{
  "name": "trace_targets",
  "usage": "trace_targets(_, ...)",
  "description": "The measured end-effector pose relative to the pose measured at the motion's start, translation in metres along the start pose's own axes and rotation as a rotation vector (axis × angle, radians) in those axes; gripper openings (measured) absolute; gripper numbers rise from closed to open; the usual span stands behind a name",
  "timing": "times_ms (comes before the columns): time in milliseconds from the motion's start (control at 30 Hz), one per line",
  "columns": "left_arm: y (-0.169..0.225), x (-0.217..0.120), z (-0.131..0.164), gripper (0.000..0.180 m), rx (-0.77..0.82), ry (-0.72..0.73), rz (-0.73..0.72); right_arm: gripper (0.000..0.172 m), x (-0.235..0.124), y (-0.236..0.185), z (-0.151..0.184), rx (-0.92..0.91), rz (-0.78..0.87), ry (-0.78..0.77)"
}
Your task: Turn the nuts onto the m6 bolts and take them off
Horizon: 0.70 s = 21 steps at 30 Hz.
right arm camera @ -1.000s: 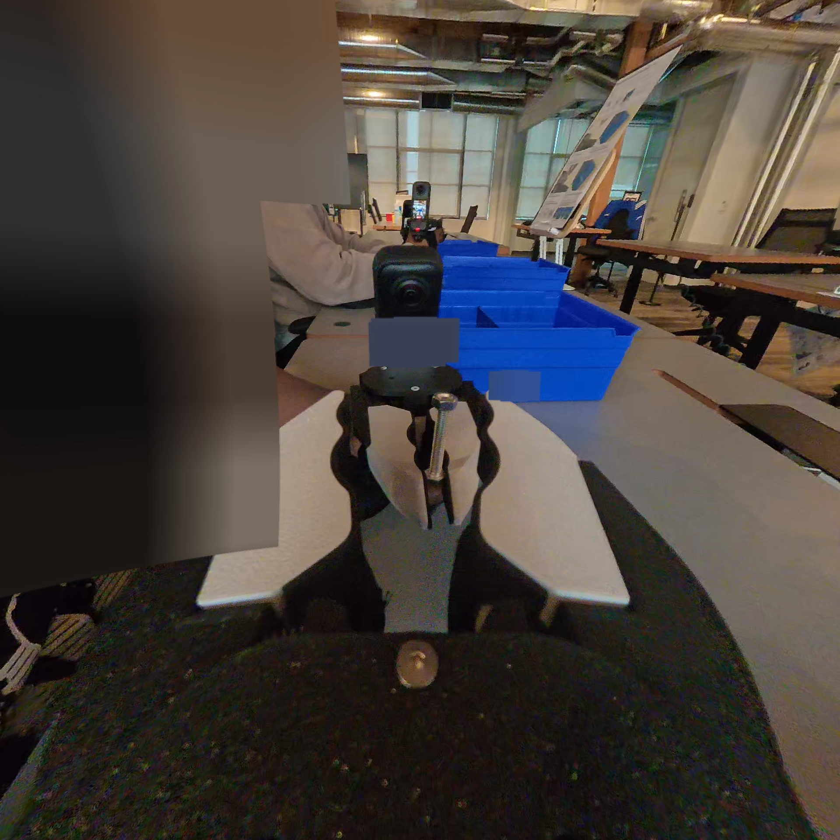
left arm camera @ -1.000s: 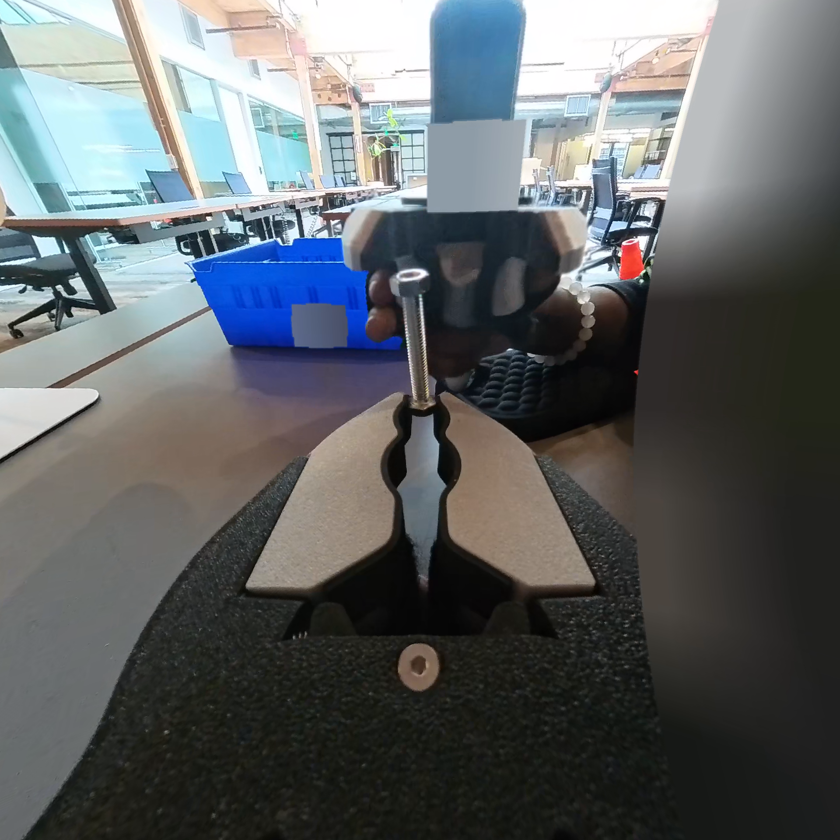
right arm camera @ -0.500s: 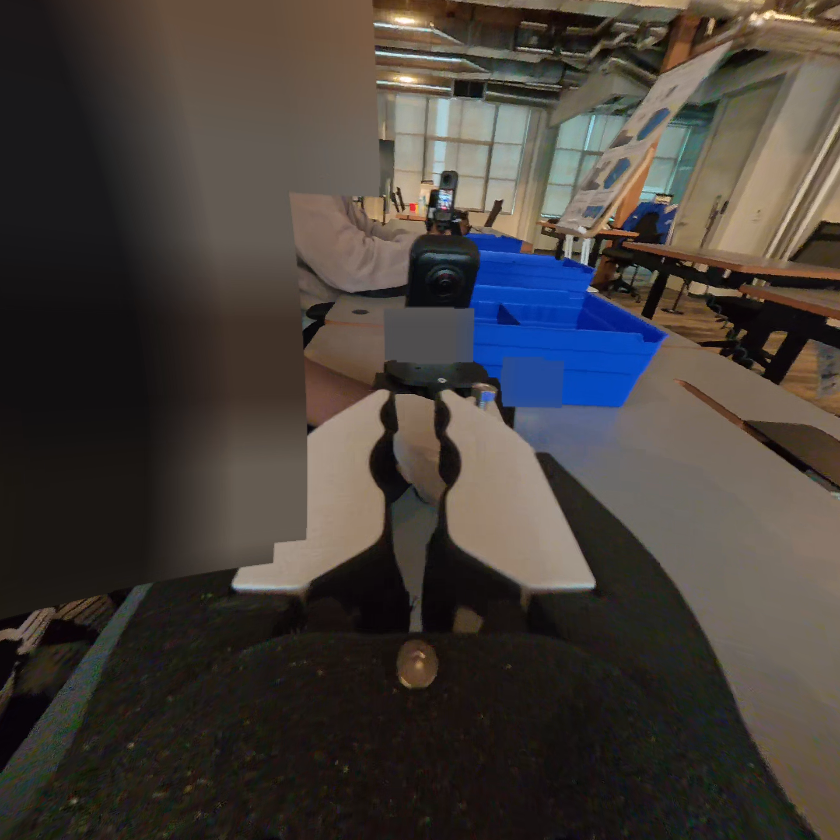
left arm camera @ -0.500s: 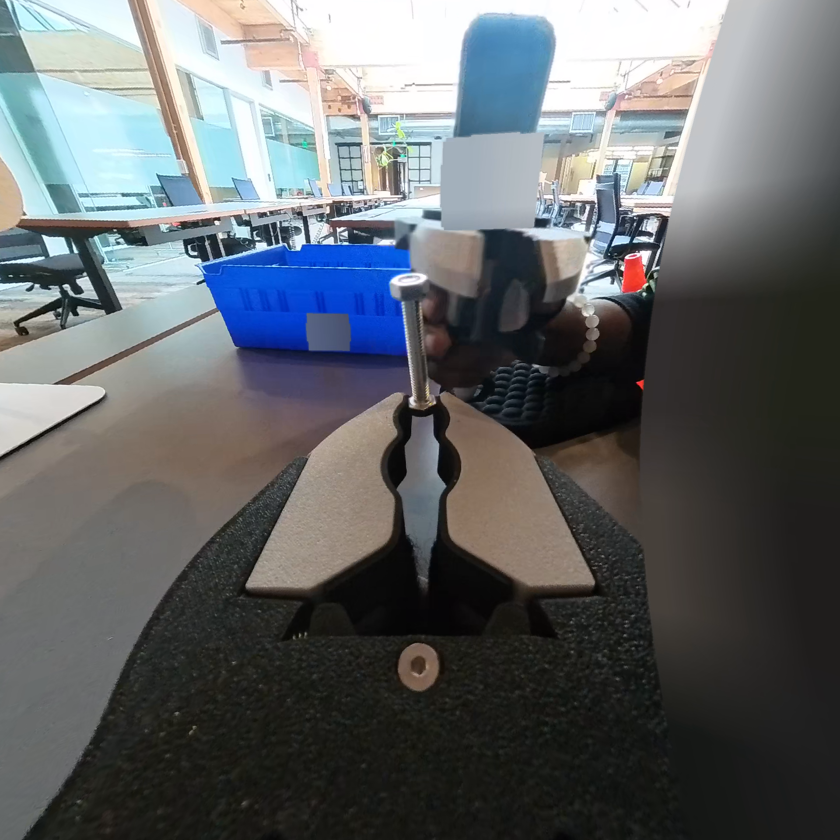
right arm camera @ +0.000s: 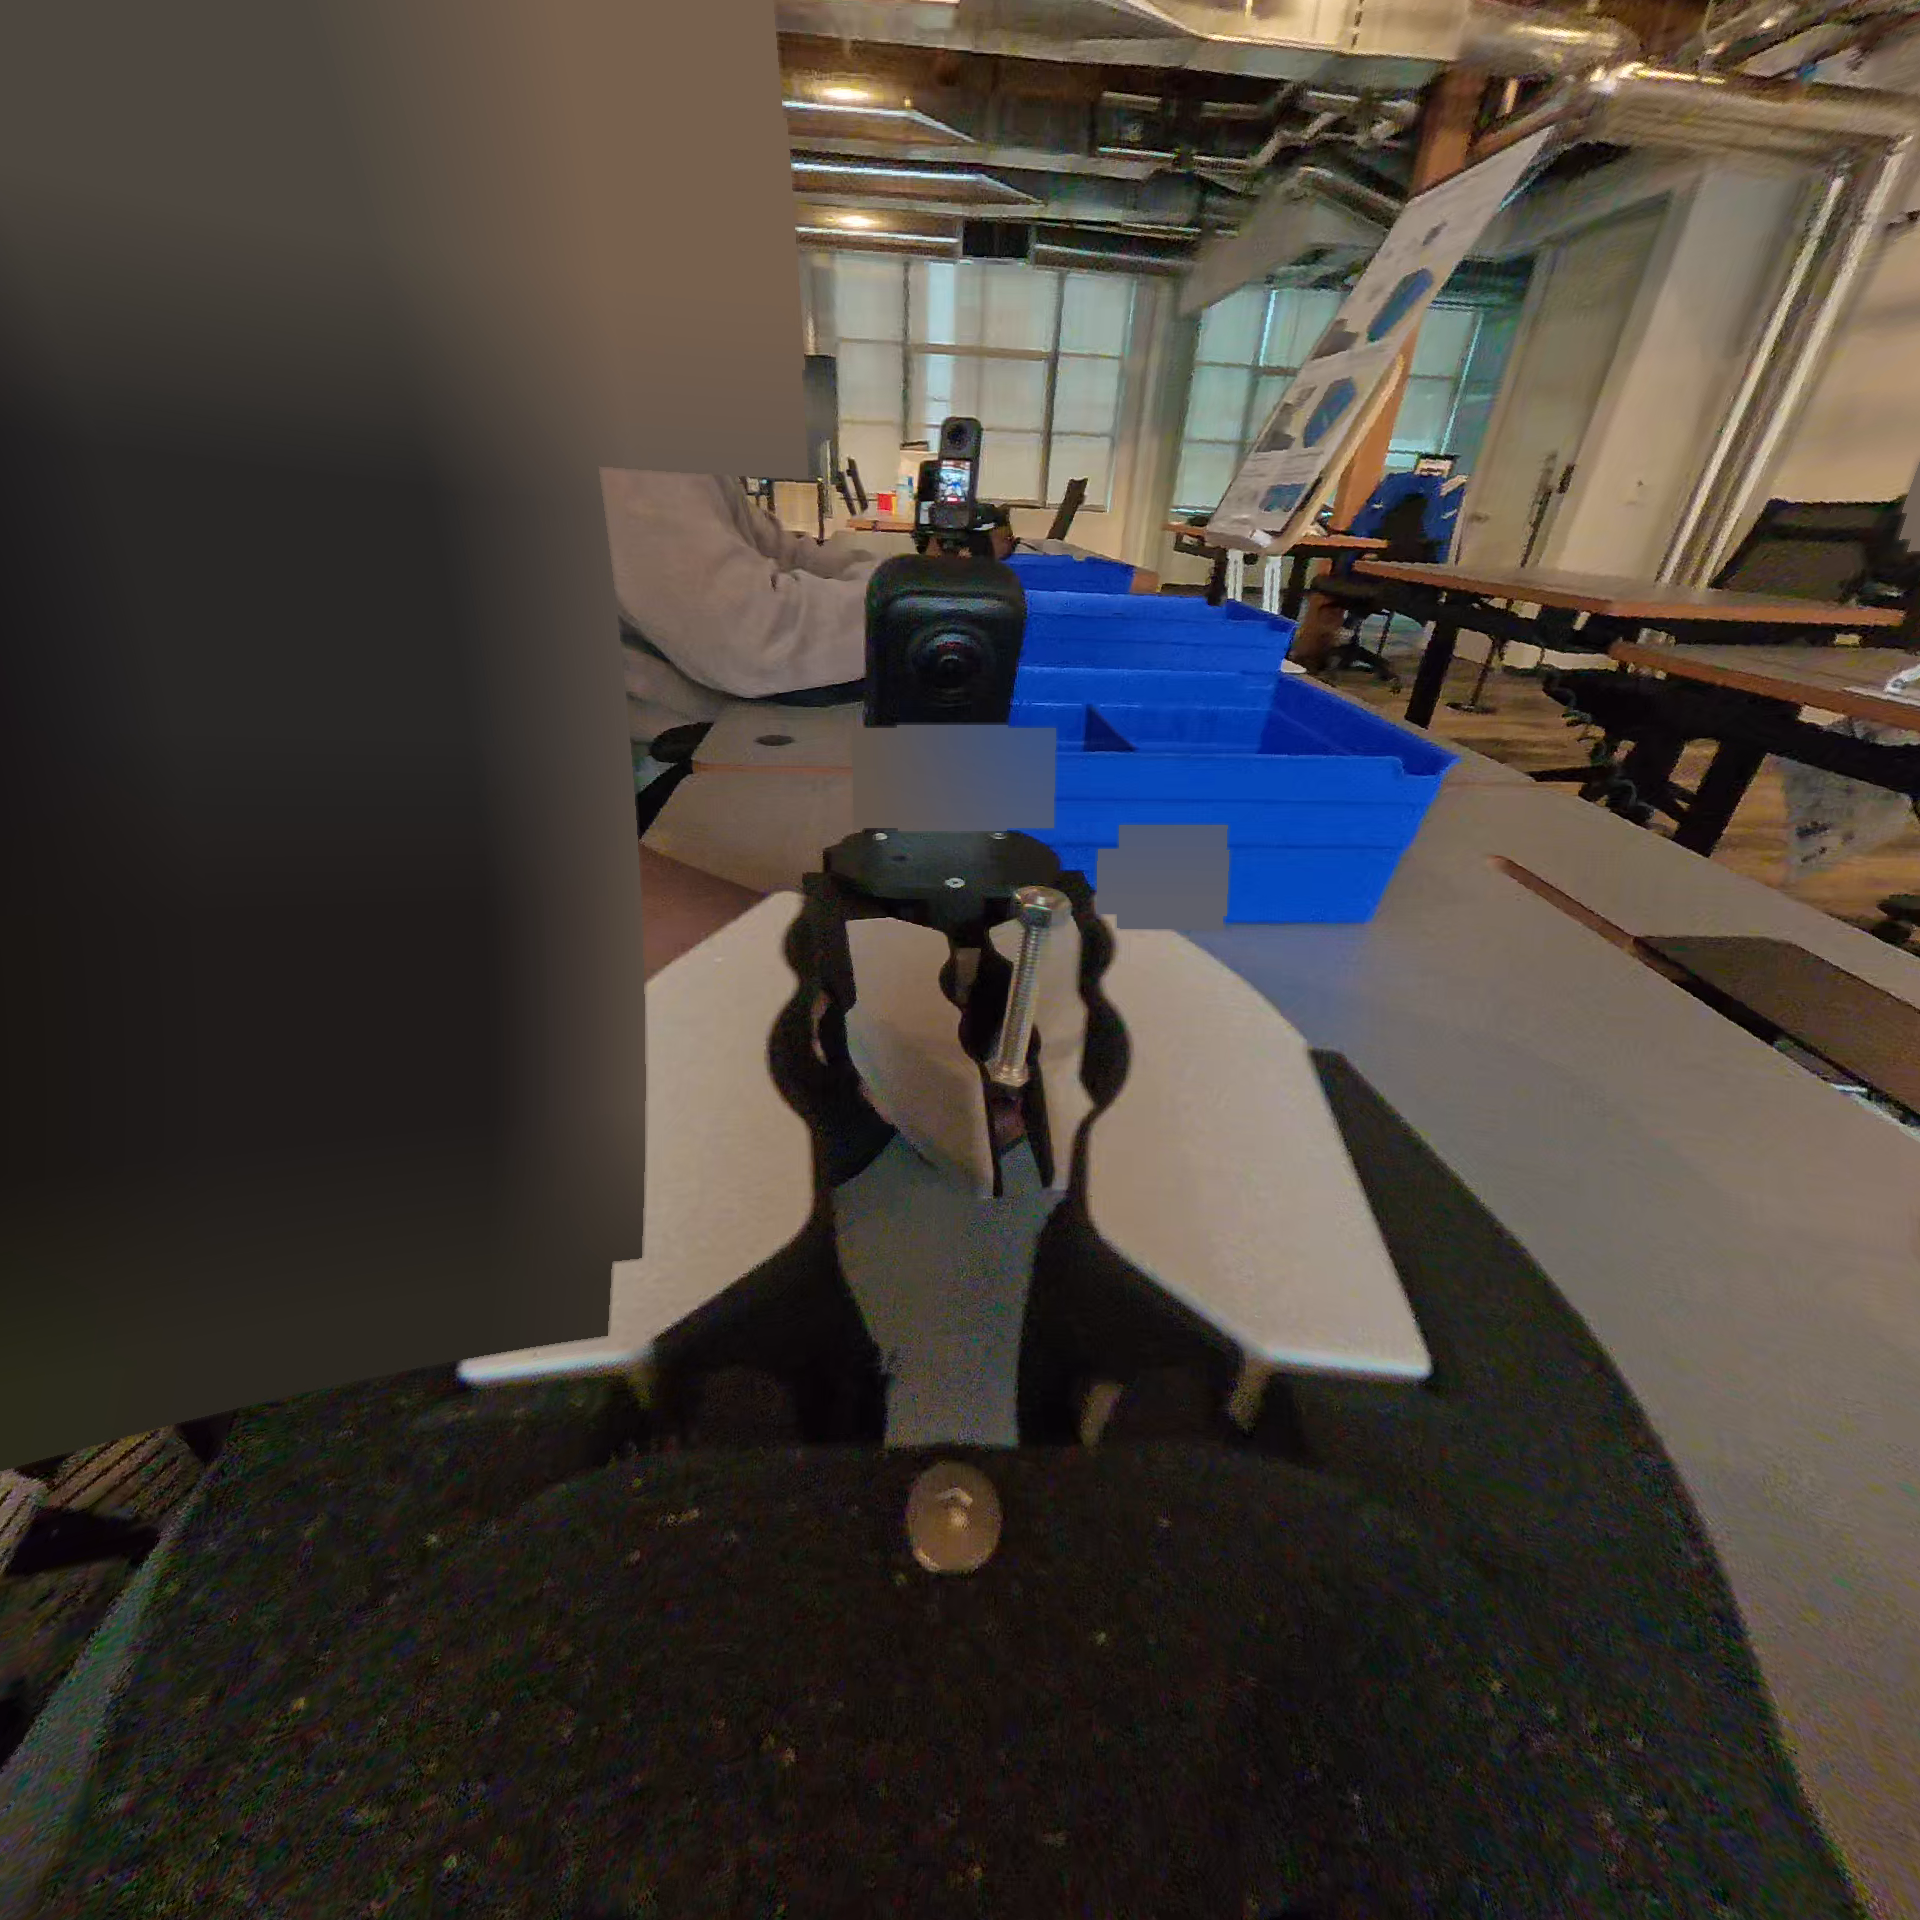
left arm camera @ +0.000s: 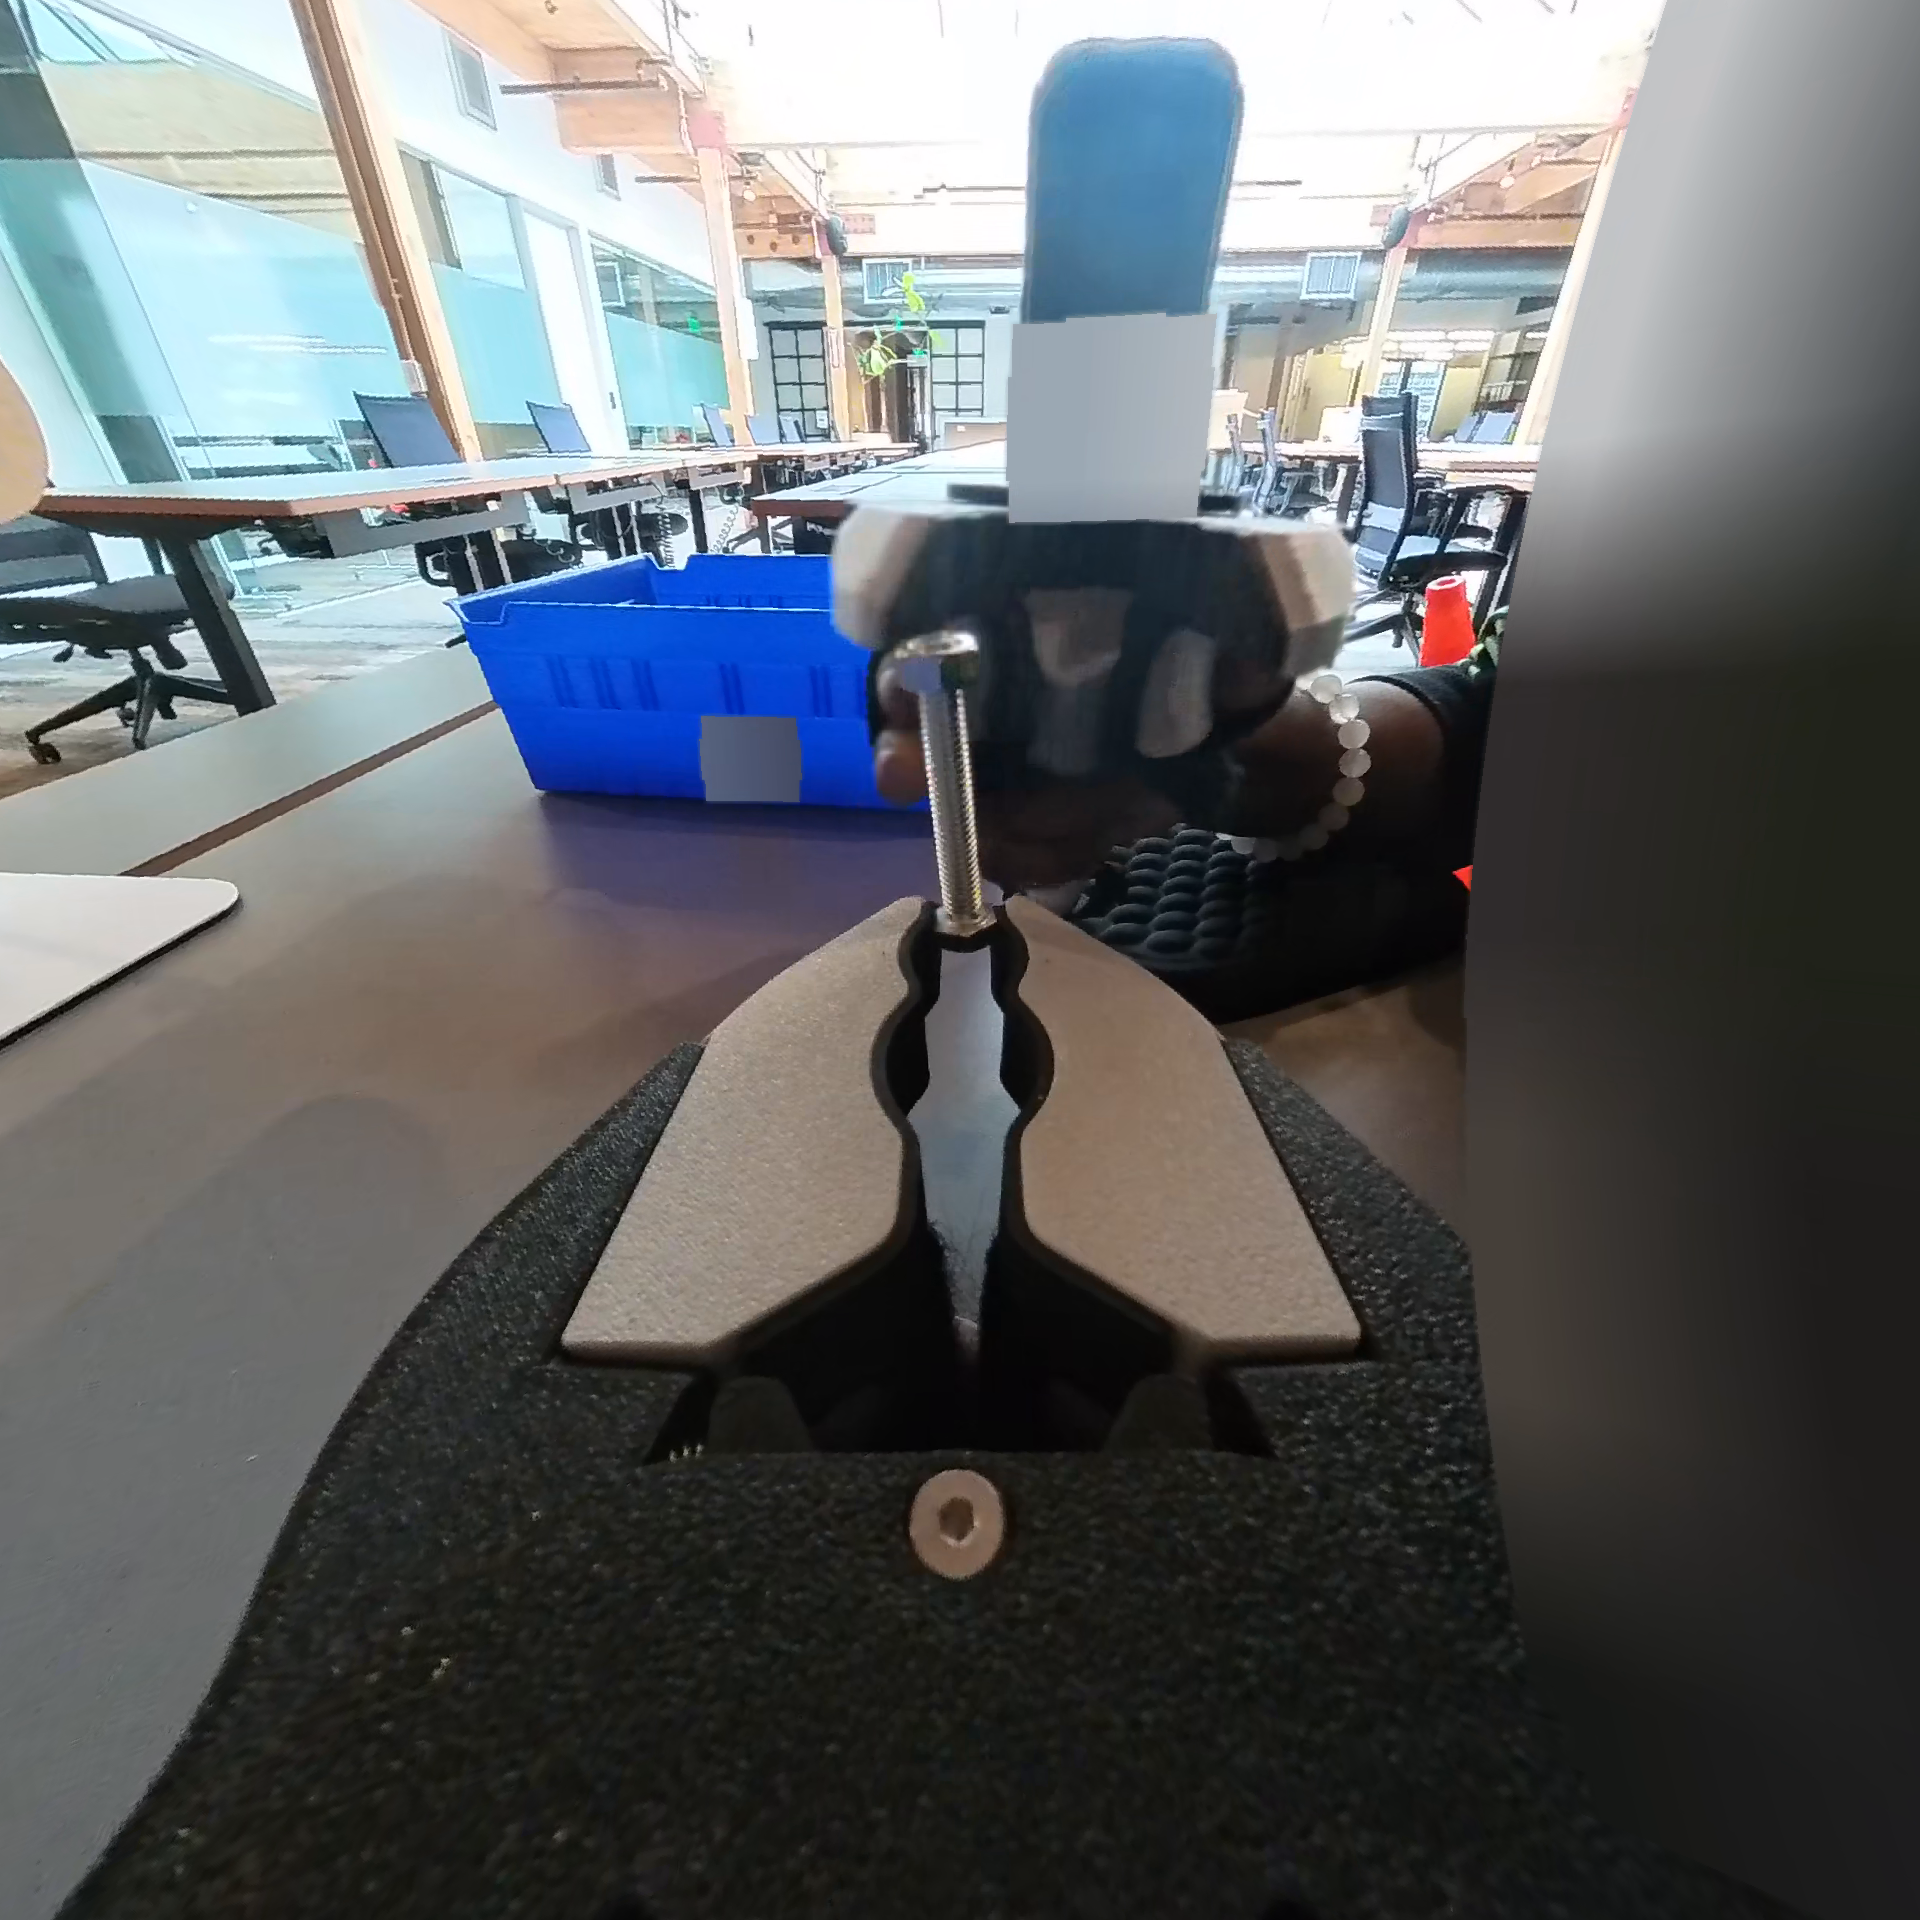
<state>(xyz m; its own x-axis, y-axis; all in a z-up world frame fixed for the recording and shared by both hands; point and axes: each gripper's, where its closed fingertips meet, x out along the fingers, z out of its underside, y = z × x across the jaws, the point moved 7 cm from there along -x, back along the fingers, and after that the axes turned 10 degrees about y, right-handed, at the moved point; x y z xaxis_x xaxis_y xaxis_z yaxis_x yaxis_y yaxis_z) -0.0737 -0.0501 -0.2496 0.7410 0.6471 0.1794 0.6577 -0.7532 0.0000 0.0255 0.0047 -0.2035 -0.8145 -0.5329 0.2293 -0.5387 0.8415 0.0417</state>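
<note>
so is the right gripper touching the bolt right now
Apart: the right wrist view shows the right gripper wide open, with the bolt standing between its fingers without touching either.

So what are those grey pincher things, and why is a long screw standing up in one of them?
Each is a hand-held gripper that a person carries, one per hand, with a camera looking along its two fingers. One picture comes from the left hand-held gripper, one from the right hand-held gripper. The left one pinches the bottom end of a silver bolt so it stands upright. The right one is open, with nothing in it. A blue bin sits on the grey table.
</note>
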Motion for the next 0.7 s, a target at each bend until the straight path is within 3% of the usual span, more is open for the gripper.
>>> trace_targets(67, -0.0002, -0.0001, -0.0001, 0.009, 0.0, 0.001, -0.001, 0.055, 0.0021, -0.0007, 0.002, 0.007, -0.01, -0.011)
trace_targets(100, -0.0003, -0.0001, -0.0001, 0.009, -0.002, 0.002, -0.002, 0.05, 0.0023, -0.0023, 0.0023, 0.005, -0.021, -0.018)
trace_targets(167, -0.0005, -0.0003, -0.0002, 0.009, -0.004, 0.004, -0.004, 0.021, -0.0003, -0.0063, 0.0006, -0.021, -0.054, -0.019)
trace_targets(233, -0.0006, -0.0004, -0.0003, 0.009, -0.005, 0.005, -0.005, 0.016, -0.0021, -0.0054, -0.001, -0.028, -0.043, -0.004)
trace_targets(367, -0.0006, -0.0002, -0.0001, 0.009, -0.005, 0.003, -0.004, 0.061, 0.0011, 0.0014, 0.0011, -0.003, 0.008, -0.002)
trace_targets(433, -0.0007, -0.0002, -0.0001, 0.009, -0.006, 0.003, -0.005, 0.052, 0.0021, -0.0023, 0.0021, -0.007, -0.024, -0.008)
trace_targets(500, -0.0009, -0.0004, -0.0003, 0.009, -0.007, 0.005, -0.007, 0.02, -0.0002, -0.0067, 0.0007, -0.047, -0.052, -0.005)
trace_targets(567, -0.001, -0.0004, -0.0002, 0.009, -0.008, 0.006, -0.007, 0.015, -0.002, -0.0065, -0.0013, -0.059, -0.043, 0.011)
trace_targets(600, -0.0009, -0.0004, -0.0003, 0.009, -0.007, 0.005, -0.007, 0.019, -0.0022, -0.0047, -0.0016, -0.052, -0.032, 0.015)
trace_targets(700, -0.0009, -0.0004, -0.0003, 0.009, -0.008, 0.005, -0.006, 0.055, 0.0011, 0.0004, 0.0012, -0.021, 0.005, 0.012)
